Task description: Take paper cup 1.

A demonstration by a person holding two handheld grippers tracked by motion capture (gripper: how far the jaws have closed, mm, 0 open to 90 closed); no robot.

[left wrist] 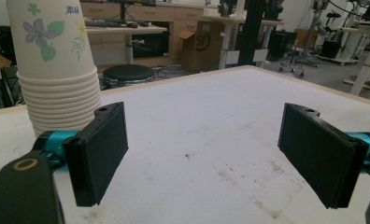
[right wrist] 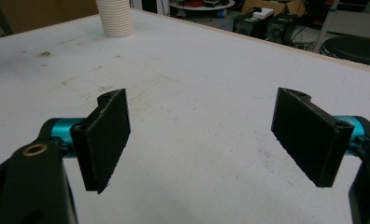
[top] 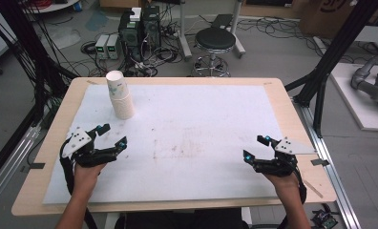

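Plainly, the stack of paper cups (top: 120, 95) is standing upright at the upper left of the white mat (top: 192, 119) in the high view, just beyond the left gripper (top: 113, 135), whose jaws are gaping wide with nothing between them. The right gripper (top: 256, 147) is sitting at the lower right, well apart from the cups, its jaws likewise spread and empty. The likely trouble, I judge, is tipping: the stack is tall and light, so a jaw nudging its side could be toppling it, or a squeeze could be lifting several nested cups instead of one. In the left gripper view the stack is being cut off by the upper left edge, and its base is hiding behind the near jaw.
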